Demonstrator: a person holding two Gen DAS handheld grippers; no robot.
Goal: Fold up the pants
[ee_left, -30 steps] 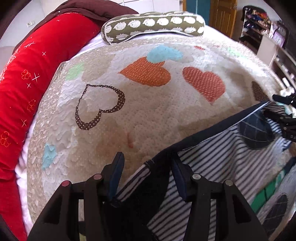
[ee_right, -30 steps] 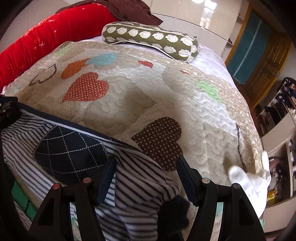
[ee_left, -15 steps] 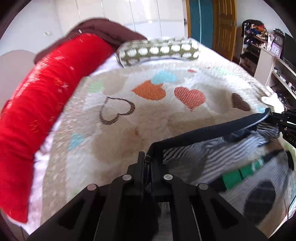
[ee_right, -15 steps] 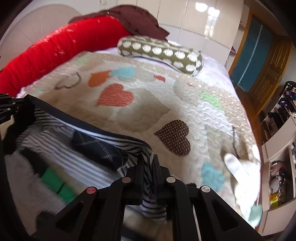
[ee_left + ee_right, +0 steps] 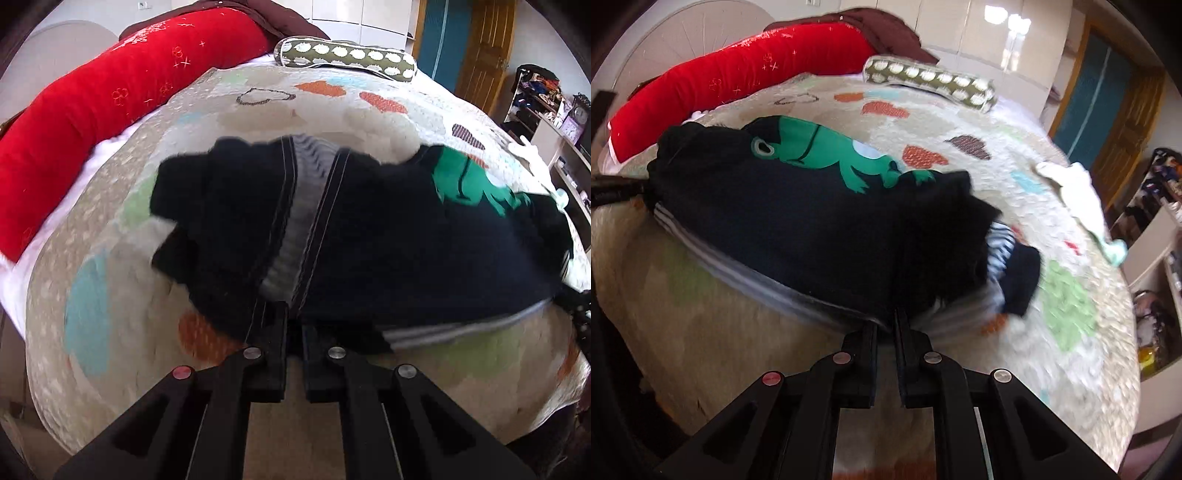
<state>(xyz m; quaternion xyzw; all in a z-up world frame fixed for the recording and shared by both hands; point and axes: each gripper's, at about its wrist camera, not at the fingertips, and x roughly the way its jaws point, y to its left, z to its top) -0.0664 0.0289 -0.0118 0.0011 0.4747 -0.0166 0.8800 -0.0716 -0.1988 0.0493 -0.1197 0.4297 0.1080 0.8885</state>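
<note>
Here the pants [image 5: 369, 236] are being spread out above the bed [image 5: 110, 295], the opening step before any fold. The left gripper [image 5: 293, 325] and right gripper [image 5: 884, 325] are each clenched on the waistband, one at each end, with the dark cloth stretched forward beyond the fingertips. Next, I judge, lay them flat and smooth.

Right gripper [image 5: 885, 332] clamped tight on the striped edge of dark pants [image 5: 798, 229], spread blurred across the heart-patterned quilt [image 5: 960, 122]. Green frog print [image 5: 827, 151] facing up on the pants, left gripper [image 5: 617, 190] pinching their far left end. Beyond: red bolster [image 5: 738, 77], spotted pillow [image 5: 931, 81], white cloth [image 5: 1078, 199] near the quilt's right edge.
</note>
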